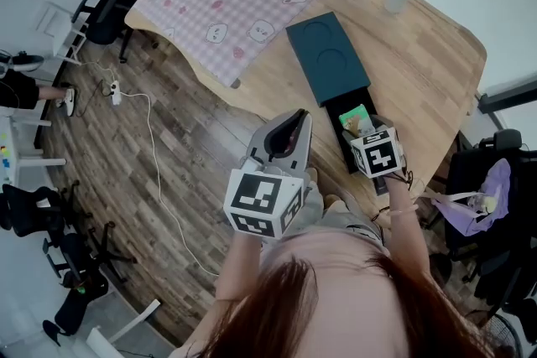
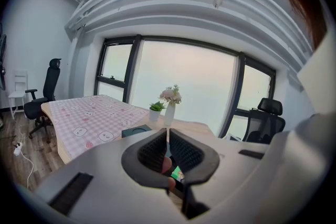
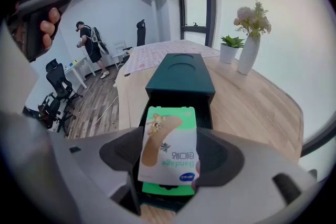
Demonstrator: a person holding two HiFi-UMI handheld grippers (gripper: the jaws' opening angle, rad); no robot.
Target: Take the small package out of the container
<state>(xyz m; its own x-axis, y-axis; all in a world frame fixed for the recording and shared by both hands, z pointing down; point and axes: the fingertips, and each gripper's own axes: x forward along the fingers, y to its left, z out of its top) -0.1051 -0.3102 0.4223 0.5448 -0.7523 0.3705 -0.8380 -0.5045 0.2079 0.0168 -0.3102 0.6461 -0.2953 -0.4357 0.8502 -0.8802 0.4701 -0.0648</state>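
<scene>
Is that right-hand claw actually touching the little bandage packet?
Touching. In the right gripper view the right gripper clamps the bandage packet by both side edges, above the dark container.

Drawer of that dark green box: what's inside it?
The right gripper holds a bandage packet in its jaws over the open drawer. Under it, the edge of a green packet shows in the drawer. The held packet covers the rest of the inside.
</scene>
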